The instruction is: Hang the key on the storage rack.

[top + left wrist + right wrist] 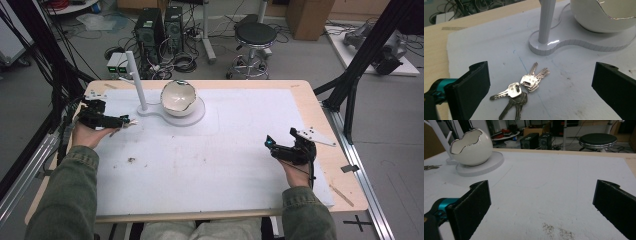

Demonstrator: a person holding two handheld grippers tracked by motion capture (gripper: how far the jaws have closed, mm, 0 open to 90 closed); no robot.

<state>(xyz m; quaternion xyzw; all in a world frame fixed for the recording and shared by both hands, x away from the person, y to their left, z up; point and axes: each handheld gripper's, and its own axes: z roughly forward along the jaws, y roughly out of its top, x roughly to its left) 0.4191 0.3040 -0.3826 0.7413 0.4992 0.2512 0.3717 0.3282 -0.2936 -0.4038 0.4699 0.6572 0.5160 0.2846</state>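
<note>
Jaws of your left gripper (537,82) stand wide apart, holding nothing, with the bunch of silver metal keys on small rings (522,87) lying flat on the white foam mat (579,100) between and just ahead of them. Those keys look light but hard and slick, and they fan out loosely, so I'd judge a pinch on one blade would let the rest swing and may slip; close instead across the cluster where the heads meet at the rings. Just beyond the keys stands the thin white post on its flat white stand (546,22), and on the same stand sits the glossy white egg-shaped bowl with a jagged silver rim (178,98), which looks fragile. Your right gripper (272,145) rests well apart on the mat, its jaws also wide and empty.
</note>
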